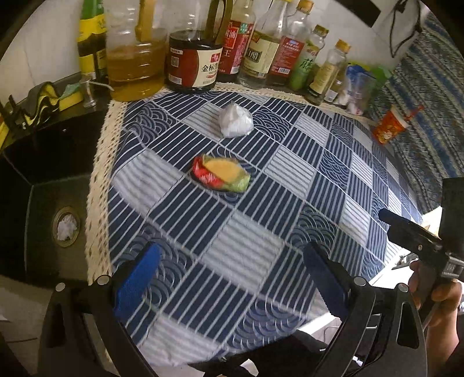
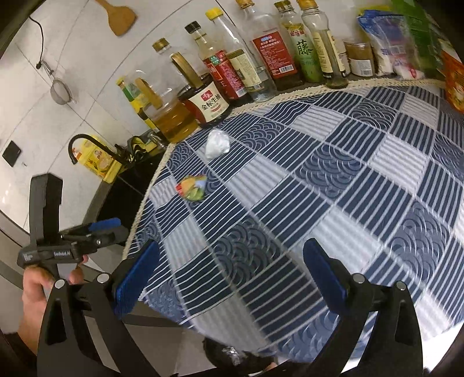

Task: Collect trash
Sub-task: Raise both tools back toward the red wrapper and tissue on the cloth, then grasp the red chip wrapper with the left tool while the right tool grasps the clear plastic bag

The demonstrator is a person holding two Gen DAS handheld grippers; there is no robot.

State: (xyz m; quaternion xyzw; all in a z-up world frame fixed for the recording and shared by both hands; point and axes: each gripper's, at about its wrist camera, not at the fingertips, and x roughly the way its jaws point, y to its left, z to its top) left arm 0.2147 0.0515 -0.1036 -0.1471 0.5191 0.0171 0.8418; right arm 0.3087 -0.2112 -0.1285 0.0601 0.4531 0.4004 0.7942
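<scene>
A worktop is covered by a blue-and-white patchwork cloth of striped and wave-patterned squares with a cream lace border. Along its back edge, against a white tiled wall, stands a row of oil, sauce and vinegar bottles, and packets crowd the back right corner. Left of the cloth lies a dark sink with white paper in its drain, a black tap behind it, and a strainer and wooden spatula hanging on the wall.

Two pieces of trash lie on the cloth toward its back left: a crumpled white wad near the bottles, and a crushed red, yellow and green wrapper just in front of it, closer to the middle.

The left gripper hovers over the front edge, jaws spread wide and empty. The right gripper hangs over the front left part of the cloth, likewise spread wide, holding nothing.
</scene>
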